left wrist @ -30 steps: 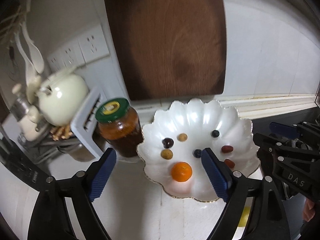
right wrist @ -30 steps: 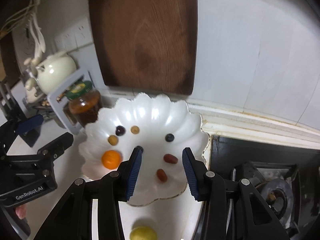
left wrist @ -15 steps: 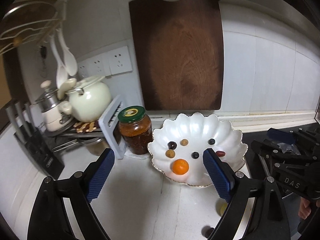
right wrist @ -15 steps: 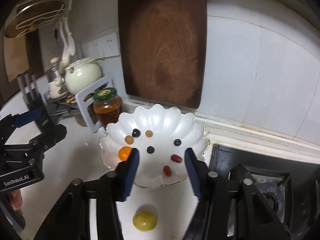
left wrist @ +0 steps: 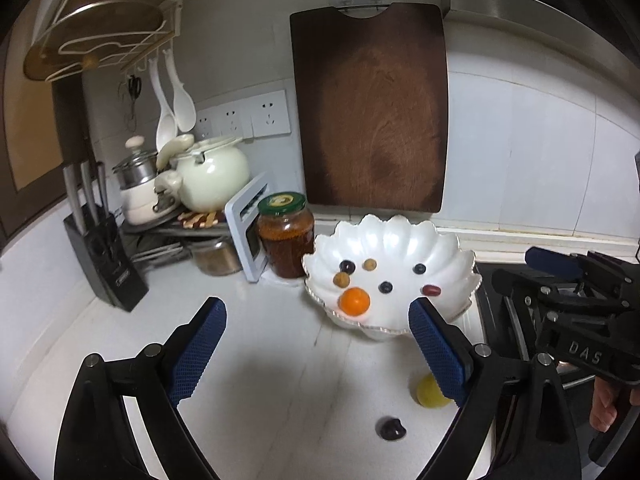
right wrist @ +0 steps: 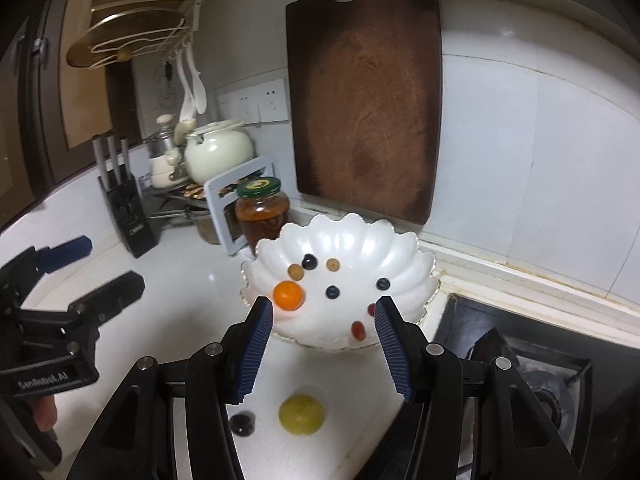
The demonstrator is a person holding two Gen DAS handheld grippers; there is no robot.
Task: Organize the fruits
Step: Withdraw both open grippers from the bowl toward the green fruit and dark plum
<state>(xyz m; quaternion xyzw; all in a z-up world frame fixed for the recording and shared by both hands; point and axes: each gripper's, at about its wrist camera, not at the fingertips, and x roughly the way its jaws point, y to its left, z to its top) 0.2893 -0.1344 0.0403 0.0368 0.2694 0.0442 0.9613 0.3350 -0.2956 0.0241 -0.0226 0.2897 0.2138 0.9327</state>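
A white scalloped bowl (left wrist: 404,236) (right wrist: 360,236) stands on the white counter. It holds an orange fruit (left wrist: 355,301) (right wrist: 288,295), dark berries (left wrist: 385,287) (right wrist: 332,291), small tan fruits (left wrist: 341,279) and red fruits (left wrist: 432,290) (right wrist: 357,330). On the counter in front of the bowl lie a yellow-green fruit (left wrist: 430,394) (right wrist: 301,415) and a dark fruit (left wrist: 391,429) (right wrist: 241,424). My left gripper (left wrist: 316,344) is open and empty, held back from the bowl. My right gripper (right wrist: 324,348) is open and empty, above the yellow-green fruit.
A jar with a green lid (left wrist: 285,234) stands left of the bowl. A dark cutting board (left wrist: 370,108) hangs on the wall behind. A knife block (left wrist: 105,258), pots and a white kettle (left wrist: 210,174) stand at the left. A gas stove (right wrist: 532,360) lies to the right.
Both grippers have pulled back and up from the bowl. The bowl looks smaller and the two fruits on the counter have come into view. Both stay open.
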